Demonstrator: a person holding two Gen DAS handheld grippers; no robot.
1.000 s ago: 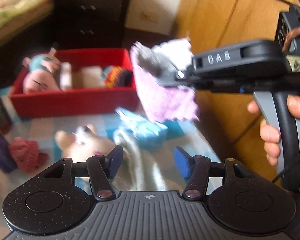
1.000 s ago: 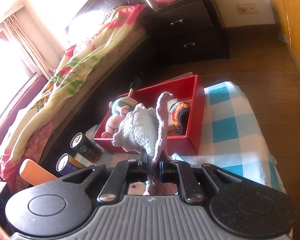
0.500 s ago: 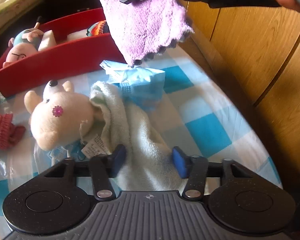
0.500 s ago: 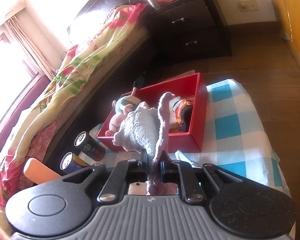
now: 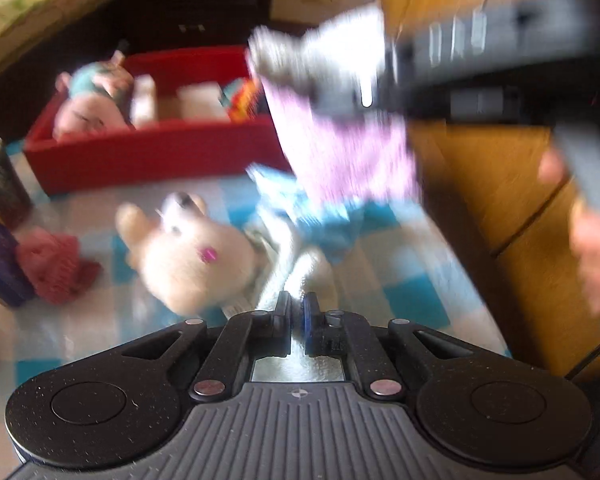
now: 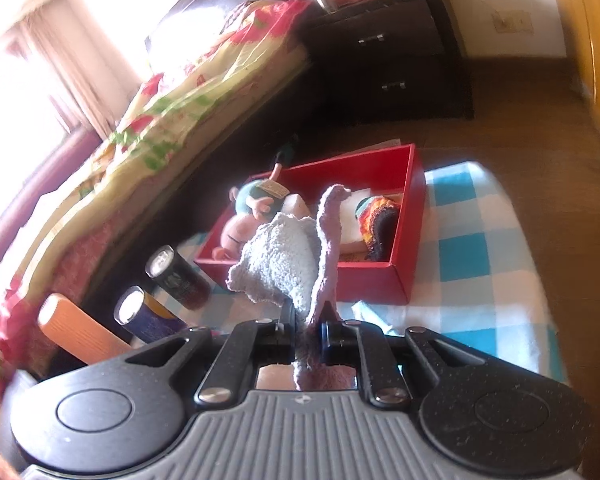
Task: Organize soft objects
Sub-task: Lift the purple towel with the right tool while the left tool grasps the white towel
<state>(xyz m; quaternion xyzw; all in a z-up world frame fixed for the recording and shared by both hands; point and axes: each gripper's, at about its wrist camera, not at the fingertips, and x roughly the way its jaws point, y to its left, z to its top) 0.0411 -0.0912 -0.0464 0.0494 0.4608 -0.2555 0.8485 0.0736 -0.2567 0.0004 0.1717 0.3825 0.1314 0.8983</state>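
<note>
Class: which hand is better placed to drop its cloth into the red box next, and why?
Right. The right gripper already holds the purple cloth raised before the red box; the left gripper has just pinched the white towel on the table.

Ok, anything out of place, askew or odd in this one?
Mostly loose soft things outside the red box: a cream plush lies tipped over and a pink knit piece sits crumpled on the checked cloth. Nothing looks spilled or damaged; the left view is blurred.
</note>
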